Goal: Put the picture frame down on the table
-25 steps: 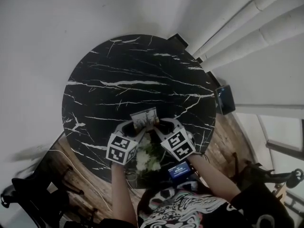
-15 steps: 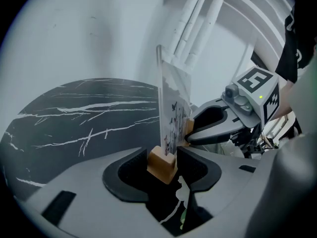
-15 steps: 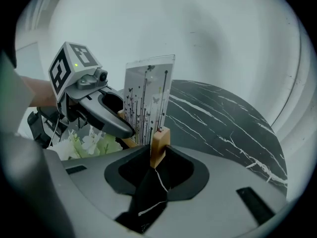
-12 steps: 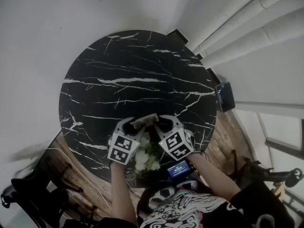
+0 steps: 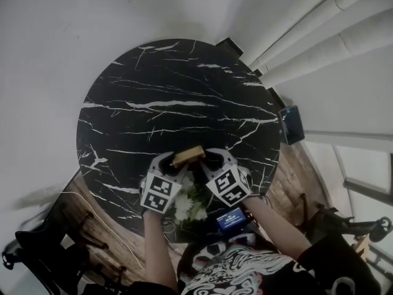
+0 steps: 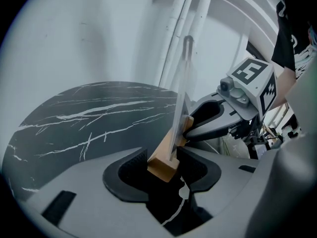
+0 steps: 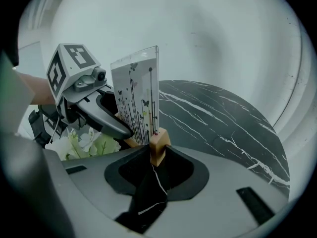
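Fingers (image 6: 130,170): both pairs clamped; left gripper (image 6: 161,167) and right gripper (image 7: 158,153) each hold 1 end of wooden-base, clear-pane picture frame (image 5: 188,155).
Frame axis: base runs gripper to gripper; pane upright.
Frame location: over near edge of round black marble table (image 5: 178,97).

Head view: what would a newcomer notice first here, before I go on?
The round black table with white veins fills the middle of the view. At its near edge the left claw and right claw each grip one end of the wooden base of a picture frame, whose clear panel is printed with flowers and butterflies. White flowers sit just below the claws, close to the person.
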`<state>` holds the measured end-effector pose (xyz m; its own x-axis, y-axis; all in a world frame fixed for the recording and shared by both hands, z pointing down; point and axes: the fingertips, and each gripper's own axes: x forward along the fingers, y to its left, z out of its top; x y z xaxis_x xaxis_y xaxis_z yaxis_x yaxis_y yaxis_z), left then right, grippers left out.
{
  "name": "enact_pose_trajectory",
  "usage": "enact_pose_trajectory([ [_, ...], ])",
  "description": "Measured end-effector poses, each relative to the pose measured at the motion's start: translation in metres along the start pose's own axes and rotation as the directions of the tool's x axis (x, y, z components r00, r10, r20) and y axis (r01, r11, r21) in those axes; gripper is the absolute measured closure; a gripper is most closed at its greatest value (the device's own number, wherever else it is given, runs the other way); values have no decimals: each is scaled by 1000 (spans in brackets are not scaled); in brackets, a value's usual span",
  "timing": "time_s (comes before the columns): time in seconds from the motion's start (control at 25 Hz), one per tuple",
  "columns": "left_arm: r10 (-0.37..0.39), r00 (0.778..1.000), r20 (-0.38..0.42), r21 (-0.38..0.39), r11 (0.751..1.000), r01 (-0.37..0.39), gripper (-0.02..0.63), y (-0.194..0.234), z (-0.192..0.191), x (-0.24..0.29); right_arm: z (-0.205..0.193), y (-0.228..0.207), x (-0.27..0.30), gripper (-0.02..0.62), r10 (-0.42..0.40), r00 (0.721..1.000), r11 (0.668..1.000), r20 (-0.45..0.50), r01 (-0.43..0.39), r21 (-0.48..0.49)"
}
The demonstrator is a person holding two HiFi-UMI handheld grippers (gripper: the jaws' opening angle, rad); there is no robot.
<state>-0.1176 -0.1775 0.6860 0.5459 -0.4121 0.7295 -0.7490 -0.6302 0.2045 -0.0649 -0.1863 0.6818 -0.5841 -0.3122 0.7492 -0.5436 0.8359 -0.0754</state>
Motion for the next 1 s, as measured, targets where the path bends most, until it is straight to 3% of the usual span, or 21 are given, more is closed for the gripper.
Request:
enact_pose_trajectory([
  [1.0,39,999,10,20,999,-39,411,-1,3,-7,0,4,-12,499,-12,1000,1000,16,12,10],
])
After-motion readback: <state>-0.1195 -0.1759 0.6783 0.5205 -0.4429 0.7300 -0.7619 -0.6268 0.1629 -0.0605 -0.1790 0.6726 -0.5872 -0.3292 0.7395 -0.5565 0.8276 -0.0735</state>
